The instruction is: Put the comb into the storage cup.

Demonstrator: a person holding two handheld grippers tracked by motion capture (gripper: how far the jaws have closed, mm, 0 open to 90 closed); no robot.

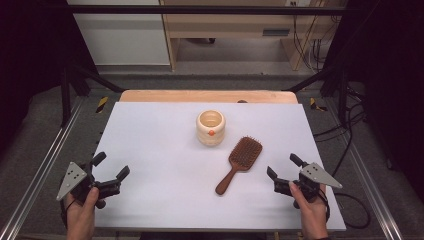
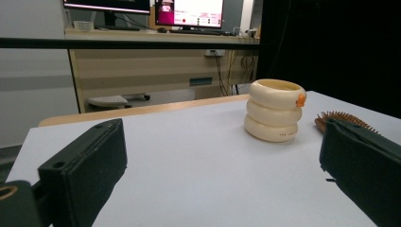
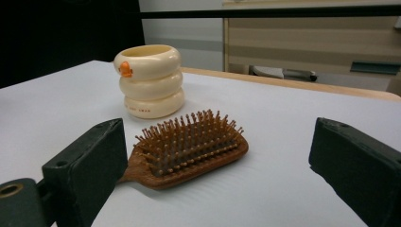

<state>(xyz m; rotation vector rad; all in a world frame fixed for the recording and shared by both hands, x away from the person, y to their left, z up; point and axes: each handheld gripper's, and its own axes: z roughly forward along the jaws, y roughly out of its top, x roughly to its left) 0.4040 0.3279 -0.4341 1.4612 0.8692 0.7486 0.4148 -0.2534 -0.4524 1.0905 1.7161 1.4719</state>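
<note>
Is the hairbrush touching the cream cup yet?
Apart. The high view shows bare white table between the hairbrush head and the cream cup; the right gripper view shows the same gap.

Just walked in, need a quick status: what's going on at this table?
A person holds a two-jaw gripper in each hand at the near edge of the white table. The left gripper and right gripper are both open and hold nothing. A wooden hairbrush lies bristles up near the right gripper, and a cream ringed cup with an orange spot stands just beyond the brush head. Neither is touched yet.
</note>
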